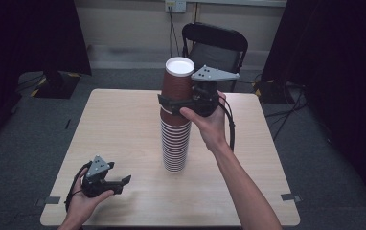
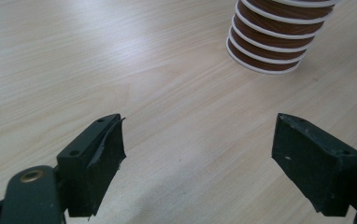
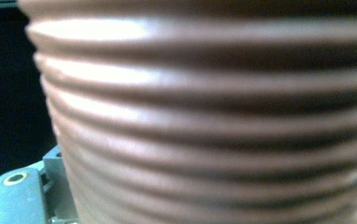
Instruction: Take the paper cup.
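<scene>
A tall stack of brown paper cups [image 1: 175,143] stood upside down near the middle of the pale wooden surface [image 1: 123,124], its white rims banding the lower part. The top cup [image 1: 177,82] sat raised above the rest, its white base facing up. The right tool [image 1: 174,103] was clamped around this top cup's ribbed side, with the person's right hand [image 1: 209,120] gripping it from the right. In the right gripper view the cup's brown ridges [image 3: 214,116] pressed close to the lens, blurred.

The left tool [image 1: 121,184] rested low near the front left corner of the surface, held in the left hand [image 1: 83,199], its jaws spread wide apart with nothing between them. In the left gripper view, bare wood lay between the two black jaws, and the foot of the stack [image 2: 272,44] stood ahead and to the right, well apart from them.

Open surface lay on all sides of the stack: broad to the left, narrower to the right, with clear room toward the front edge. The right forearm crossed the front right part.

Beyond the far edge stood a black folding chair [image 1: 214,45]. Cables [image 1: 286,112] trailed over the grey floor at the right, and dark curtains [image 1: 28,33] hung on both sides.
</scene>
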Demonstrator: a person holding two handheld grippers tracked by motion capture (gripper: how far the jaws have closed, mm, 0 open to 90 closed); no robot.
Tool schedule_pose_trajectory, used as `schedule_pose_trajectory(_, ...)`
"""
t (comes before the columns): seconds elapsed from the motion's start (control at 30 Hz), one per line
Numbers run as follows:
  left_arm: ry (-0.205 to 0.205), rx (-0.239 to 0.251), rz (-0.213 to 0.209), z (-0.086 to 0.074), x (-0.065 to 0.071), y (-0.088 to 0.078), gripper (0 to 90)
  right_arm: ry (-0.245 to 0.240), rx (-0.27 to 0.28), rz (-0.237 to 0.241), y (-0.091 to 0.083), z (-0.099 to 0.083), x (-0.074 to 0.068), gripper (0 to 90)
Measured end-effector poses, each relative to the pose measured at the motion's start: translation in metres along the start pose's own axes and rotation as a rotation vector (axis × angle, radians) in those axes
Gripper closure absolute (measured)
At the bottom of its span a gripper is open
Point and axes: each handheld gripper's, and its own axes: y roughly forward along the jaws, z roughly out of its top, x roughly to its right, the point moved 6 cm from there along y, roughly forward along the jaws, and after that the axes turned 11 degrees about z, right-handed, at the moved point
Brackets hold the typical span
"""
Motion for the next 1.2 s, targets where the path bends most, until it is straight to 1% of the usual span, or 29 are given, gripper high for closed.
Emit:
schedule_pose_trajectory(0.07,0.008,0.001,0.001,0.0,0.0,0.0,16.9,0.004,0.006,0.002,-0.001,0.003,-0.001,11.3)
schedule_pose_trajectory(0.13,0.001,0.003,-0.002,0.0,0.001,0.0,16.9,-0.001,0.009,0.002,-0.002,0.004,-0.001,11.3)
schedule_pose_trajectory(0.2,0.017,0.014,-0.003,0.001,0.002,-0.001,17.2,-0.006,0.013,-0.001,-0.004,0.008,-0.002,11.2)
schedule_pose_trajectory(0.23,0.015,0.015,-0.005,0.001,0.002,-0.001,17.4,-0.005,0.012,-0.001,-0.004,0.009,-0.002,11.2)
schedule_pose_trajectory(0.33,0.021,0.011,-0.001,0.001,0.002,-0.001,18.0,0.004,0.033,0.005,-0.006,0.012,-0.003,11.3)
schedule_pose_trajectory(0.4,0.021,0.008,0.002,0.001,0.001,-0.001,18.0,0.004,0.04,0.007,-0.007,0.016,-0.003,11.3)
schedule_pose_trajectory(0.47,0.007,0.002,0.007,0.0,0.001,0.0,17.6,0.002,0.046,0.007,-0.008,0.019,-0.003,11.3)
schedule_pose_trajectory(0.53,0.005,0.002,0.008,0.0,0.0,0.0,16.9,0.003,0.058,0.007,-0.01,0.023,-0.003,11.3)
schedule_pose_trajectory(0.63,0.007,0.003,0.008,0.0,0.001,0.0,16.9,0.002,0.069,0.006,-0.013,0.027,-0.004,11.5)
schedule_pose_trajectory(0.67,0.019,0.003,0.006,0.0,0.001,0.0,16.8,-0.001,0.071,0.006,-0.014,0.028,-0.005,11.5)
schedule_pose_trajectory(0.9,0.019,0.0,0.008,0.0,0.001,0.0,16.8,-0.003,0.089,0.005,-0.017,0.035,-0.006,11.8)
schedule_pose_trajectory(0.97,0.019,0.0,0.009,0.0,0.002,0.001,16.8,-0.004,0.101,0.006,-0.02,0.04,-0.006,11.9)
schedule_pose_trajectory(1.07,0.024,0.0,0.013,0.0,0.002,0.001,16.9,0.001,0.112,0.002,-0.023,0.043,-0.006,11.8)
schedule_pose_trajectory(1.1,0.017,-0.003,0.007,-0.001,0.002,0.001,16.8,0.006,0.12,0.003,-0.025,0.045,-0.005,11.9)
schedule_pose_trajectory(1.2,0.024,-0.005,0.004,-0.001,0.003,0.001,16.8,0.0,0.134,-0.006,-0.032,0.05,-0.005,11.9)
